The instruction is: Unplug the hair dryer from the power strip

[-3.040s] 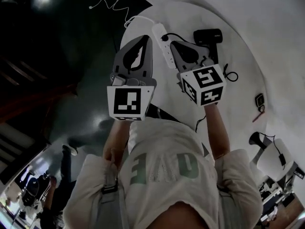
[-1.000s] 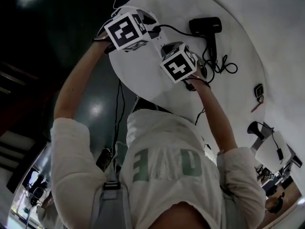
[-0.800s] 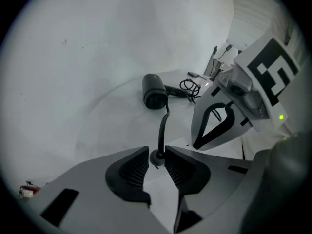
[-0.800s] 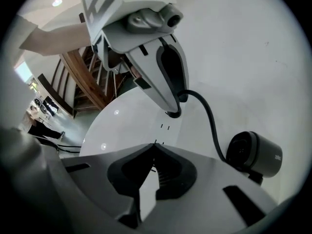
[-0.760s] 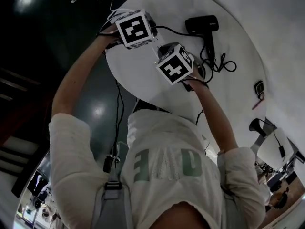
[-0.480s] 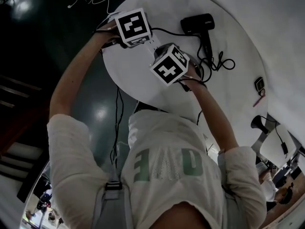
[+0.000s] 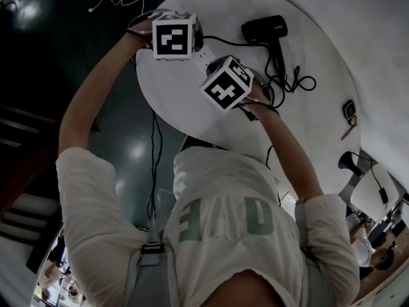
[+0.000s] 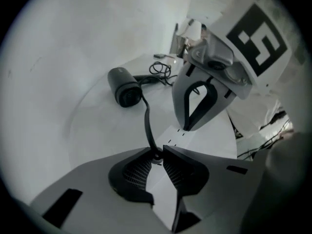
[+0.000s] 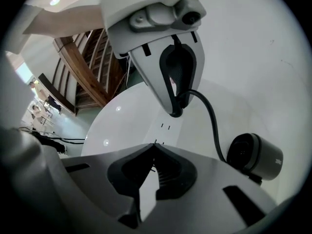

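Observation:
On the round white table (image 7: pixel 319 50) lies a black hair dryer (image 7: pixel 263 27) (image 8: pixel 124 87) (image 9: pixel 256 155). Its black cord (image 8: pixel 145 118) runs to a plug (image 8: pixel 156 155) in the white power strip (image 8: pixel 170 138) (image 9: pixel 163 130). My left gripper (image 8: pixel 157 154) (image 9: pixel 174 112) points steeply down over the strip. Its jaws are closing, and the plug is pinched between their tips. My right gripper (image 9: pixel 153 148) (image 8: pixel 187 126) is shut, with its tips resting on the strip a little further along. In the head view the marker cubes hide most of the strip.
The dryer's spare cord lies in a loose coil (image 7: pixel 291 82) to the right of my right hand. A small dark device (image 7: pixel 348 110) and a red pen (image 7: pixel 348 133) sit near the table's right edge. Cables (image 7: pixel 153 146) hang below the near edge over dark floor. Wooden stairs (image 9: pixel 83 67) rise beyond.
My left gripper has rolled about its own line and sunk slightly onto the strip. My right gripper has stayed put.

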### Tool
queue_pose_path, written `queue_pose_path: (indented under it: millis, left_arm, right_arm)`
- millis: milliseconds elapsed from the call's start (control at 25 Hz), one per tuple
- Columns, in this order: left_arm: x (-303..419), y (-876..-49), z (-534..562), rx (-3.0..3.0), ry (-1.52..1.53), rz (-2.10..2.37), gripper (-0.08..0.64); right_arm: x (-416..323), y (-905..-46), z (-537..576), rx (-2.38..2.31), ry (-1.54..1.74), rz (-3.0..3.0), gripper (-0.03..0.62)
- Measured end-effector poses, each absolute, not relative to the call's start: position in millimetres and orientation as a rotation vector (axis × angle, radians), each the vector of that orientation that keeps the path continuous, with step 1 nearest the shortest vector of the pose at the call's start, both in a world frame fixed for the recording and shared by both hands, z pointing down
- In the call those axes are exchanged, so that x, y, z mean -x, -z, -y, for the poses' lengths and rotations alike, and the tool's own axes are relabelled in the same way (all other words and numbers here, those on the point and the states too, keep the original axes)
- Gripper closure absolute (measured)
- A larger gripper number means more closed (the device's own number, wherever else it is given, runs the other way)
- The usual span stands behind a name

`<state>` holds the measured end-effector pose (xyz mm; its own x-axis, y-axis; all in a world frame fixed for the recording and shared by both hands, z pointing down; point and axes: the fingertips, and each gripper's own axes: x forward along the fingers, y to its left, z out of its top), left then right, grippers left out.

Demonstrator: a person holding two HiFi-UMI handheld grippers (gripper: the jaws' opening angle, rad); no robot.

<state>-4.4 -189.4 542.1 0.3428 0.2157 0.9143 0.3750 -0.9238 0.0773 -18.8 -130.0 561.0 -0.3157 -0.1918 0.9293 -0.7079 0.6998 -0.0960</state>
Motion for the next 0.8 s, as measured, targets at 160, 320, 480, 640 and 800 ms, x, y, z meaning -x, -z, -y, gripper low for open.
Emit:
queue_pose_path:
  millis: [160, 320, 480, 640, 800]
  left_arm:
    - [5.8, -543.7, 187.5, 2.369, 1.667, 0.547, 0.480]
    - [14.8, -538.2, 195.3, 2.773, 1.630, 0.364, 0.491]
    - [26.5, -534.8, 193.5, 2.747, 1.622, 0.293, 0.494]
    - [27.3, -535.4, 192.6, 2.780, 1.556, 0.248, 0.494]
    - [24.6, -536.6, 189.6, 2.610, 1.544, 0.290, 0.494]
  right_arm:
    - [18.8, -561.6, 130.2, -0.691, -0.609, 1.821, 0.574]
    - [20.3, -561.7, 128.9, -0.708, -0.575, 1.799, 0.574]
    - [24.9, -560.4, 128.8, -0.710, -0.574, 1.810, 0.574]
    - [24.1, -561.1, 128.1, -0.718, -0.562, 1.806, 0.572]
    - [24.8, -561.5, 129.2, -0.716, -0.570, 1.790, 0.574]
